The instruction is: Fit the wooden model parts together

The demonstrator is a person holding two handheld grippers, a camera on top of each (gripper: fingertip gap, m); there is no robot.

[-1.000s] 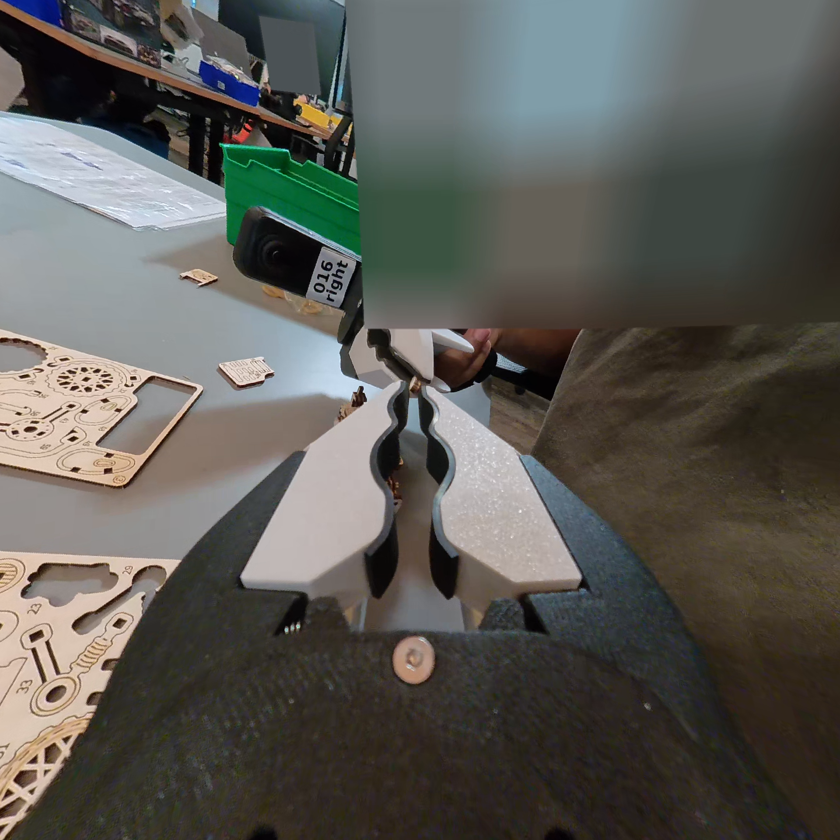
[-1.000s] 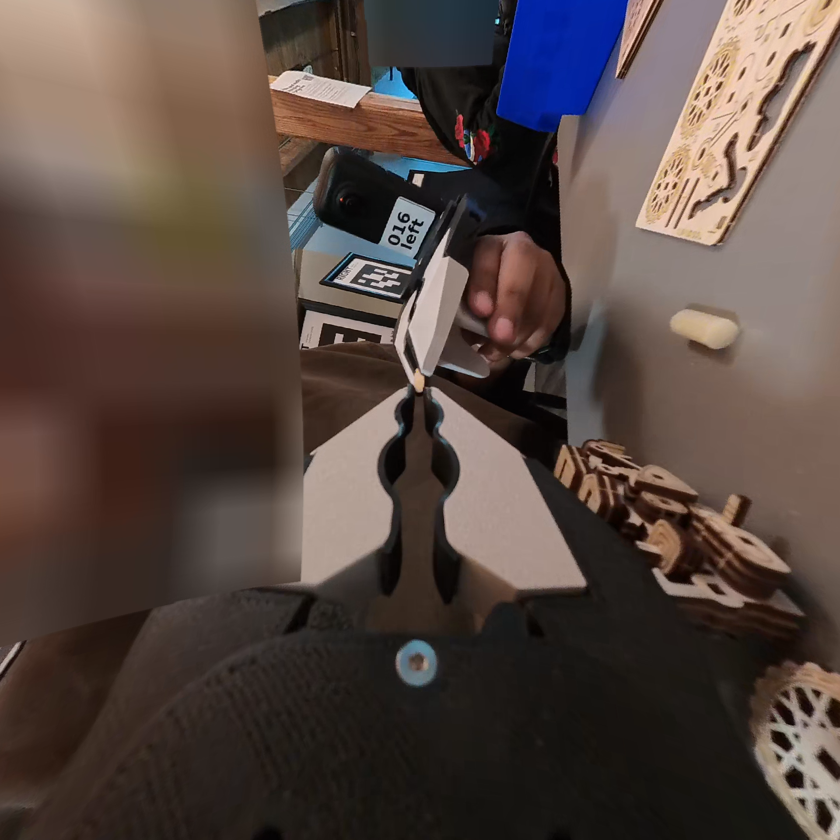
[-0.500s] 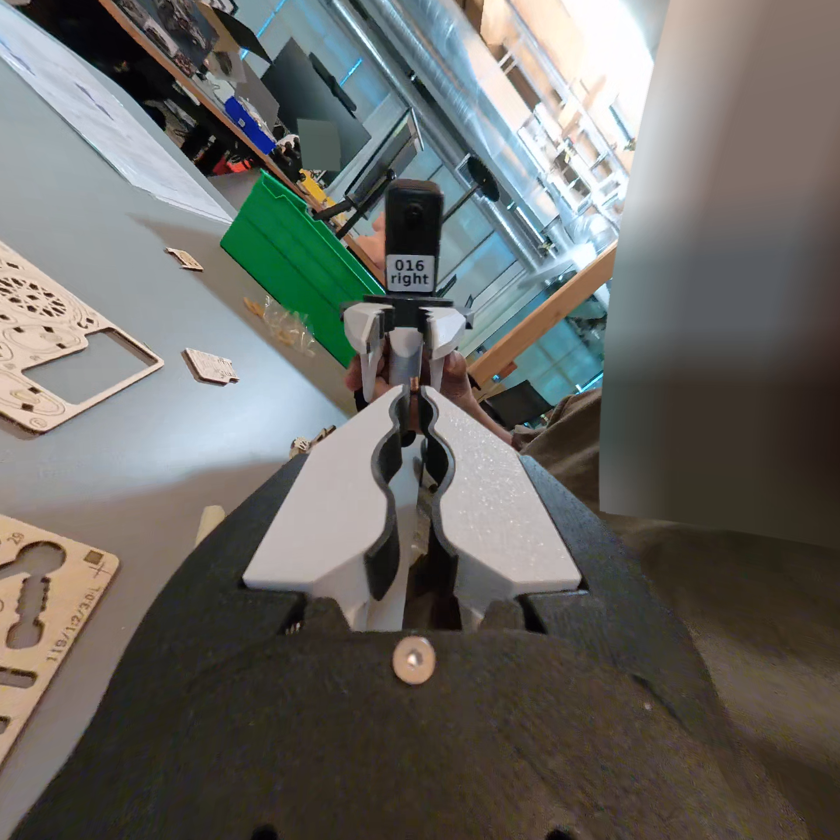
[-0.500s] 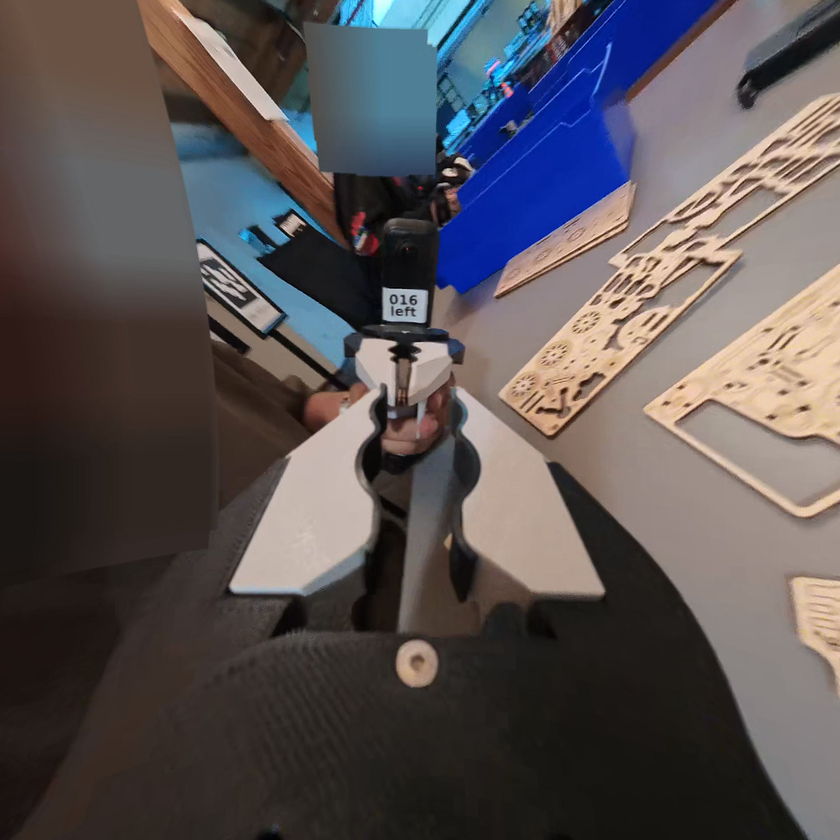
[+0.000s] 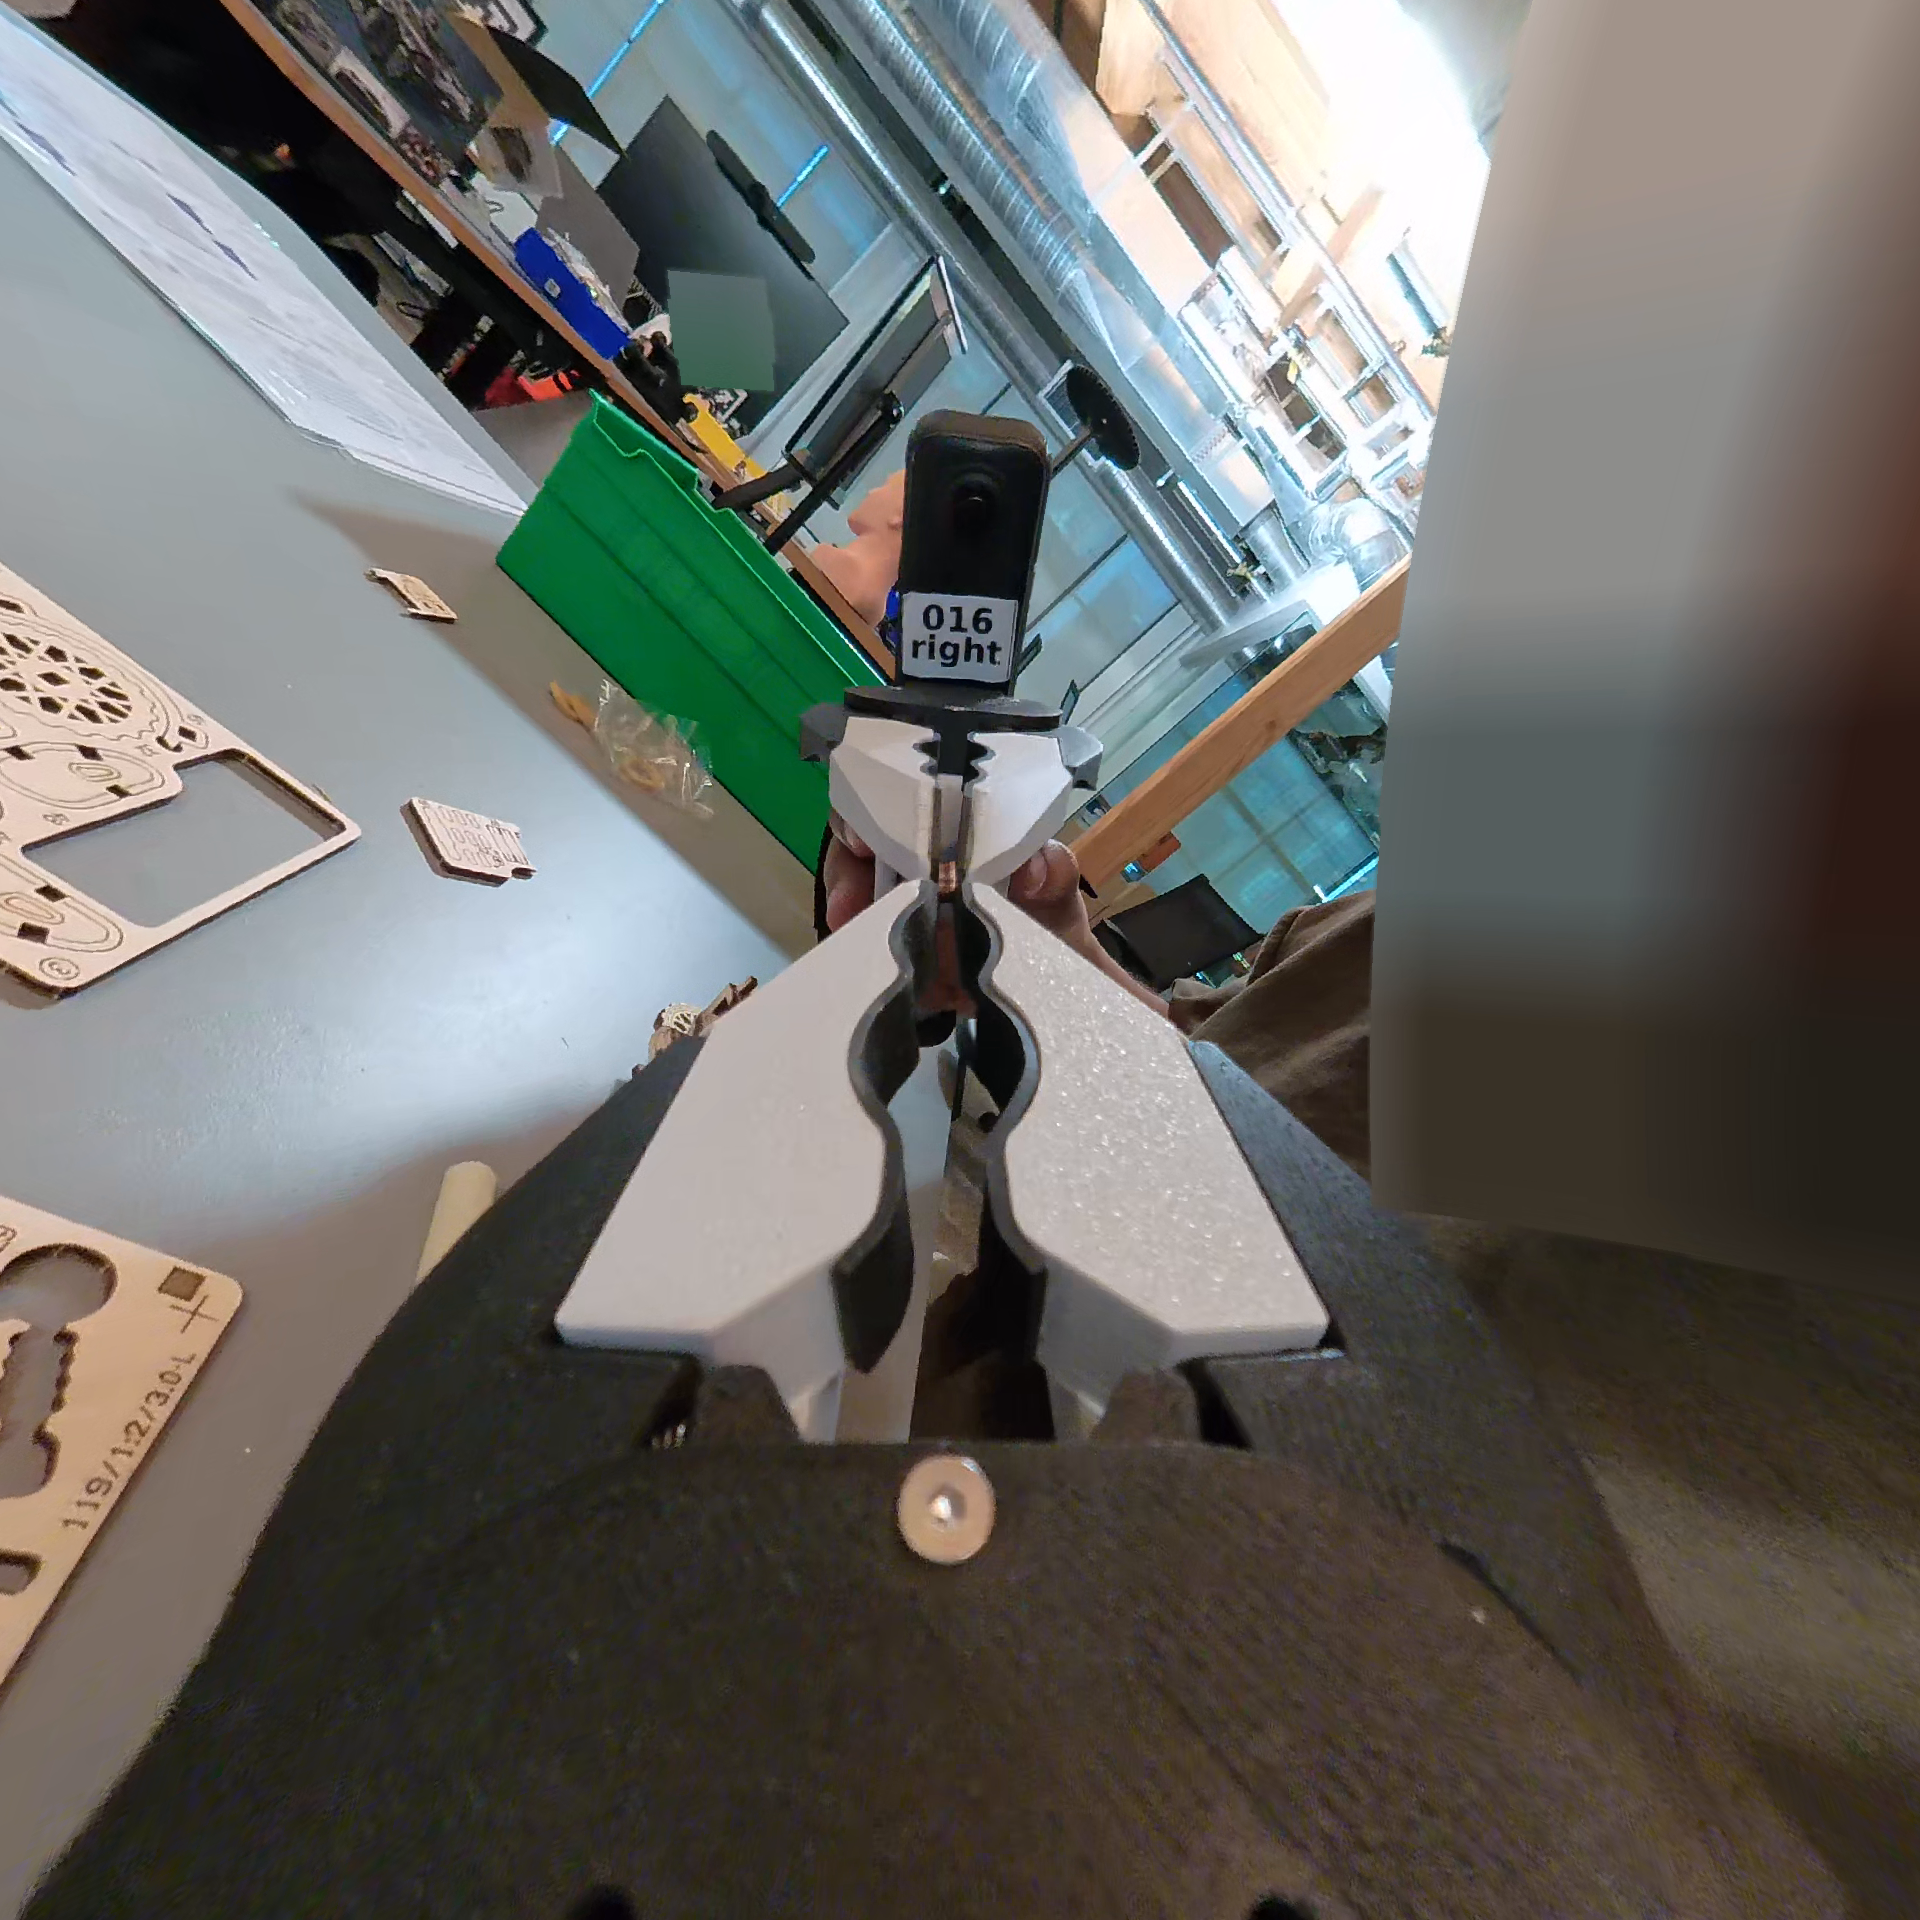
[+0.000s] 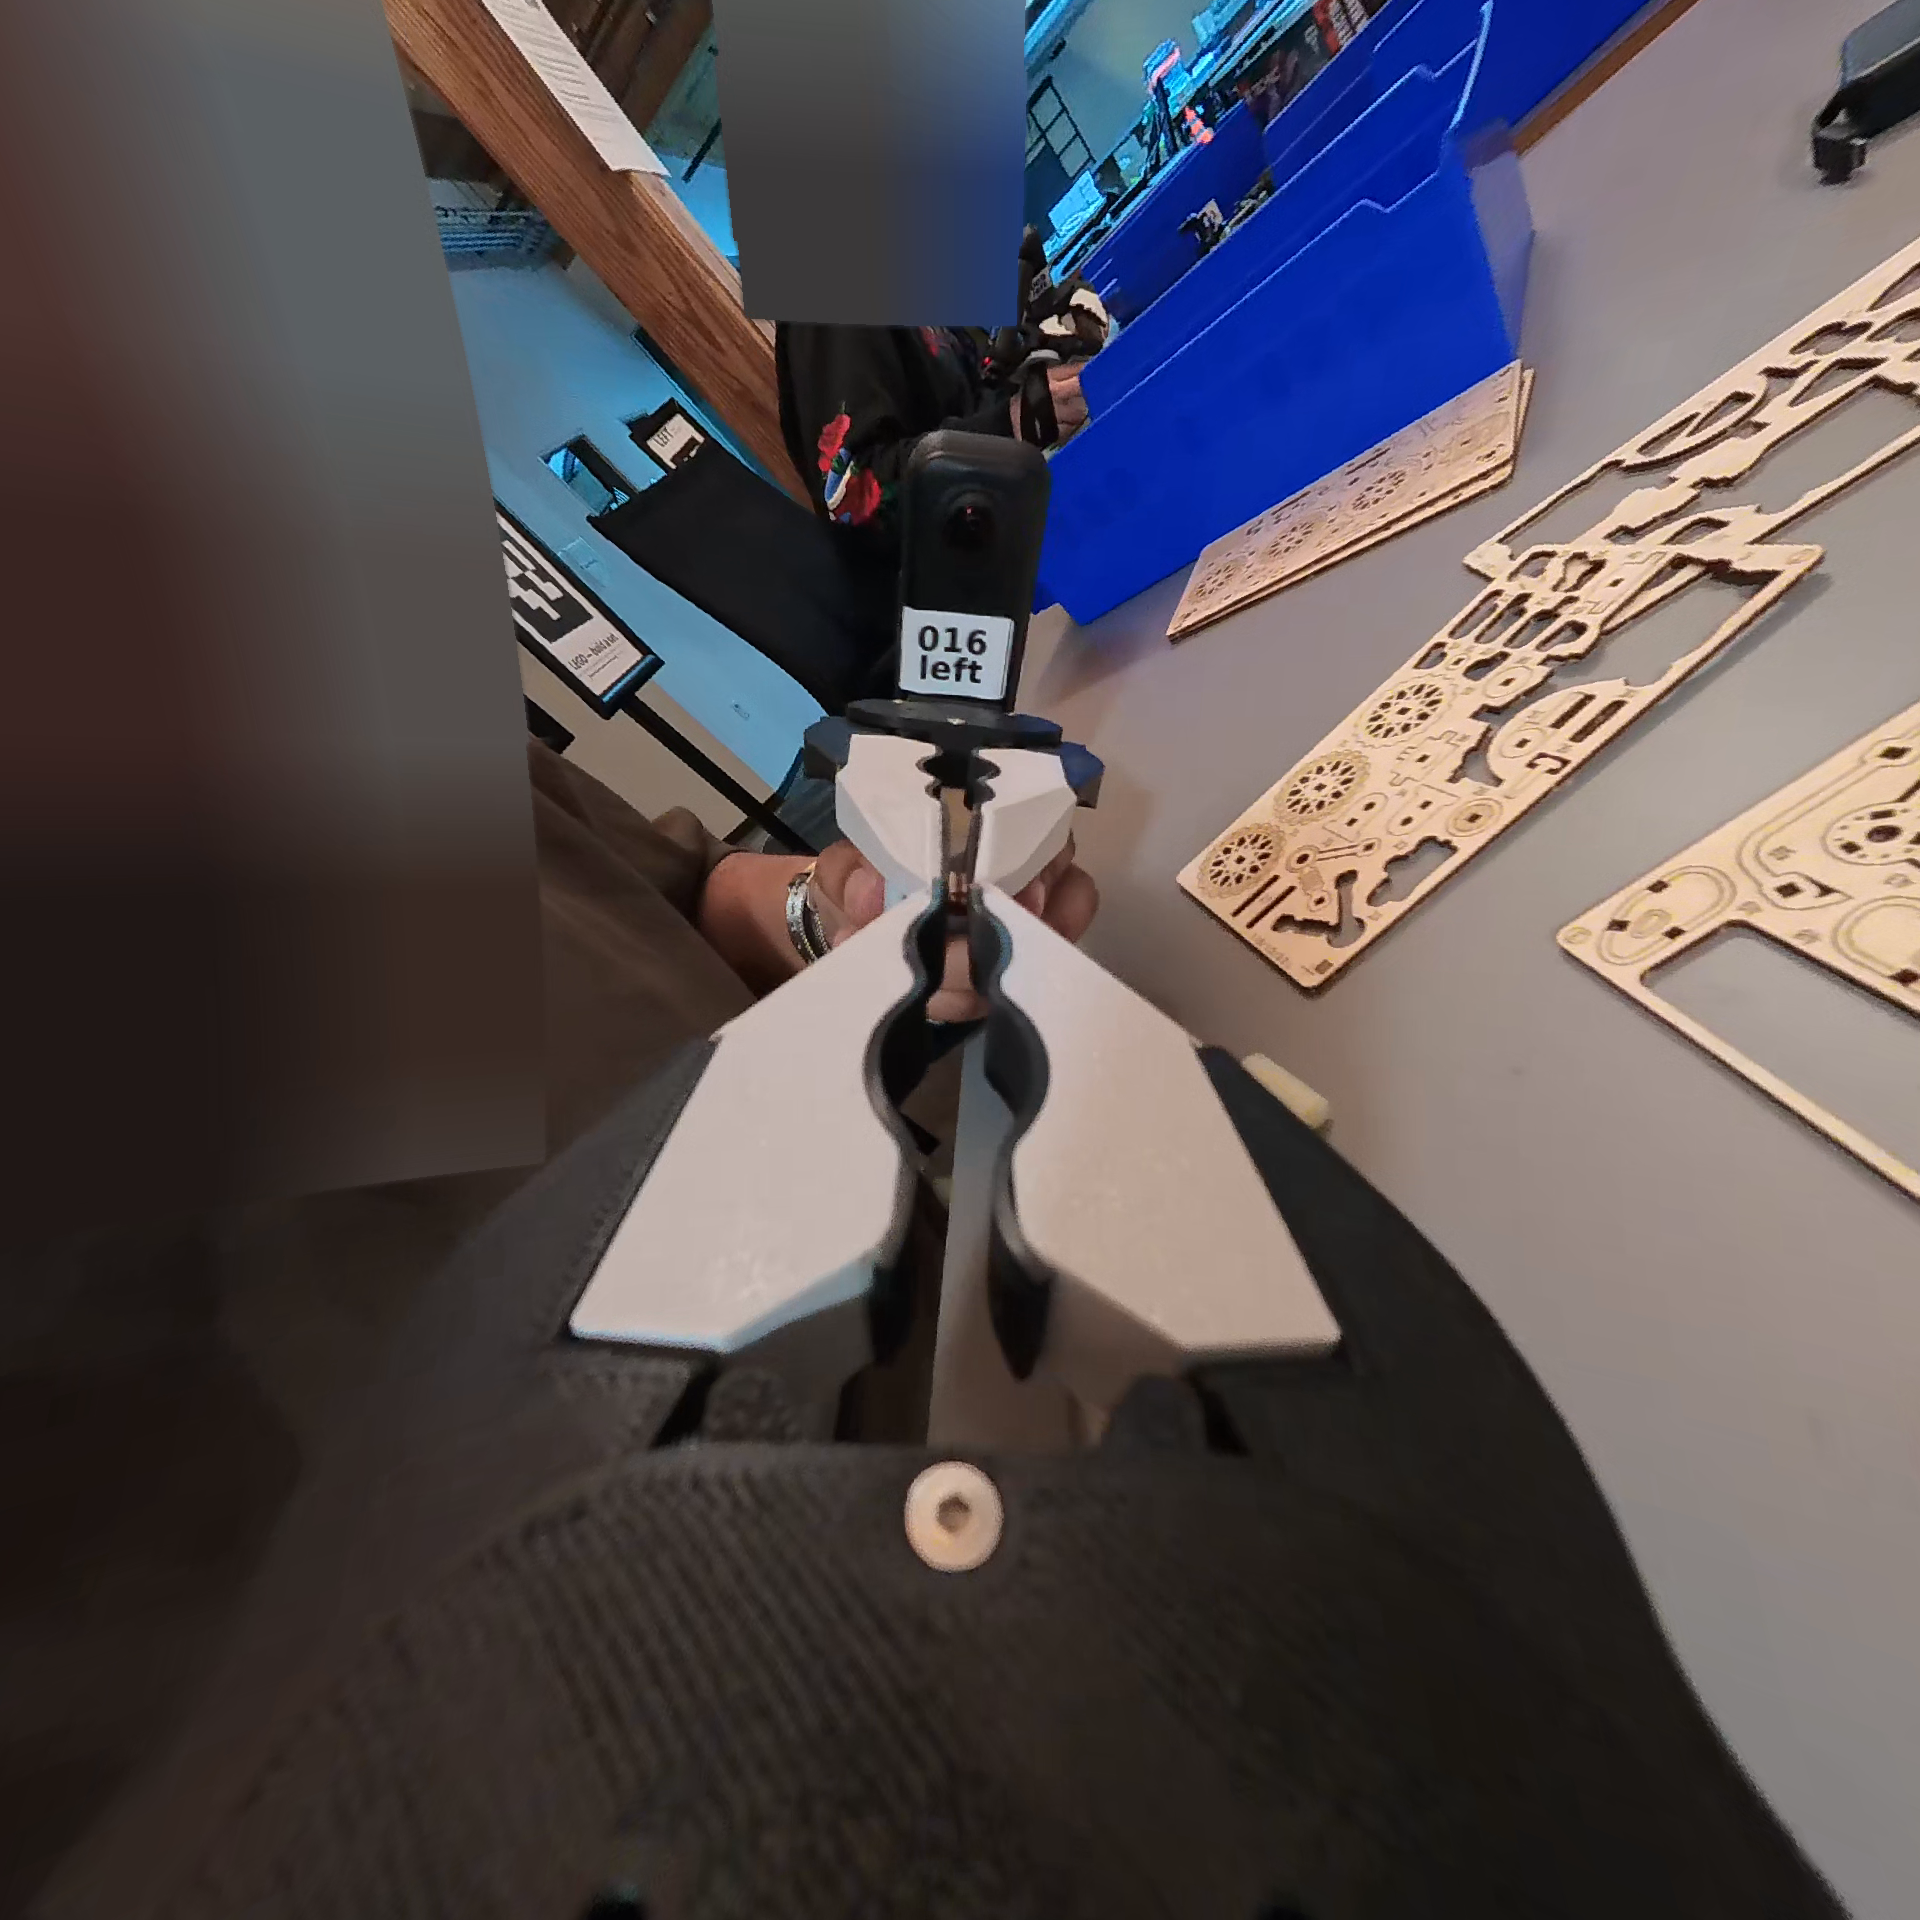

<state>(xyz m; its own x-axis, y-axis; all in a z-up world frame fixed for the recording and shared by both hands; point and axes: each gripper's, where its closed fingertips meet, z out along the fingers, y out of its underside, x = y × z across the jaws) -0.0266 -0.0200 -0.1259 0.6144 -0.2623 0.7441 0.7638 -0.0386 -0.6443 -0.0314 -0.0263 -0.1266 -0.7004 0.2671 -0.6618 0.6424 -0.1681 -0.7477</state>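
I am holding the left tongs (image 5: 943, 902) and right tongs (image 6: 954, 902) tip to tip above the desk (image 5: 260, 1039) edge, each pinching closed on a tiny wooden part (image 5: 947, 881). Wooden sheets (image 6: 1455, 790) are lying far right.

Both grippers are the same combo, pale grey speckled fingers (image 5: 790, 1143) on a black textured body (image 5: 935, 1662). The table (image 5: 260, 1039) is flat grey, with light tan wooden sheets (image 6: 1455, 790) at 2 o'clock, laser-cut with gear and spoke patterns. Bright green bin (image 5: 665, 603) at 11 o'clock, deep blue bin (image 6: 1278, 416) at 1 o'clock.
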